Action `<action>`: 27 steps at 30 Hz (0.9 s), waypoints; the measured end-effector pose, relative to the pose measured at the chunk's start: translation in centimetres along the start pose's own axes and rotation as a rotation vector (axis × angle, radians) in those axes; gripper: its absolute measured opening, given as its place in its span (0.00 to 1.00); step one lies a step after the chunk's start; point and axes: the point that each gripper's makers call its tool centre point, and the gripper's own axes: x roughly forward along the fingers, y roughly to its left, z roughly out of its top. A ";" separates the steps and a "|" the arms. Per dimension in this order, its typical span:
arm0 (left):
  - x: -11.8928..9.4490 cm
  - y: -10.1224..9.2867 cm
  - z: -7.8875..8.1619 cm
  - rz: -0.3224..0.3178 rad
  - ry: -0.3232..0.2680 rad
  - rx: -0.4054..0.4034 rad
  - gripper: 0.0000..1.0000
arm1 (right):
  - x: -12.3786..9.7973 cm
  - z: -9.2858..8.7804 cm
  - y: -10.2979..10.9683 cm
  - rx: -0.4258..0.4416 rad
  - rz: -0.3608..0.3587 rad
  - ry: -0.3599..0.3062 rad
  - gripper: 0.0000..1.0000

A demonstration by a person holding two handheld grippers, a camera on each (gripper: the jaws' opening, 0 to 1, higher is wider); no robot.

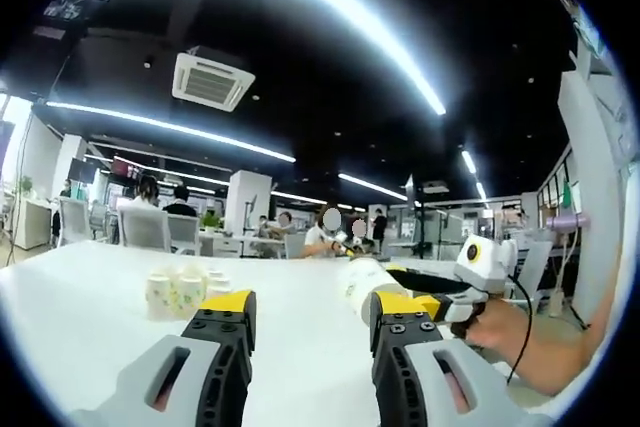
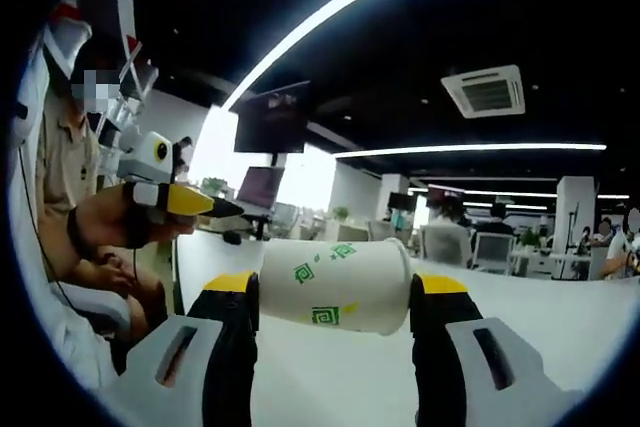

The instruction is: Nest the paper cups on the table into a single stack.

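A white paper cup (image 2: 335,285) with green square marks lies sideways between the jaws of my right gripper (image 2: 335,297), which is shut on it. From the left gripper view, that same cup (image 1: 362,282) hangs above the table, with the right gripper (image 1: 455,292) coming in from the right in a hand. A cluster of several matching paper cups (image 1: 185,289) stands on the white table (image 1: 80,317), beyond my left jaw. My left gripper (image 1: 312,319) is open with nothing between its fingers. It also appears at the left (image 2: 185,199) of the right gripper view.
The white table (image 2: 560,317) stretches wide around the cups. A person's hand and forearm (image 1: 530,347) hold the right gripper. Behind are office desks, chairs (image 1: 145,227) and seated people. A person sits close at the left (image 2: 70,187).
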 end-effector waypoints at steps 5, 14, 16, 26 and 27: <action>1.0 -0.4 -0.3 -0.037 0.042 -0.029 0.53 | 0.4 0.4 0.6 -0.022 0.017 -0.013 0.63; 3.9 -0.9 0.8 -0.123 0.134 -0.022 0.53 | 0.7 0.2 1.6 -0.050 0.050 -0.030 0.63; 4.5 -1.6 0.2 -0.158 0.183 -0.036 0.53 | 0.8 0.3 1.9 -0.070 0.060 -0.032 0.63; 6.2 -3.2 -1.1 -0.215 0.248 -0.072 0.50 | 1.7 0.5 3.5 -0.301 0.067 0.009 0.63; 6.3 -3.2 -1.3 -0.214 0.255 -0.074 0.50 | 1.8 0.5 3.6 -0.308 0.070 0.009 0.63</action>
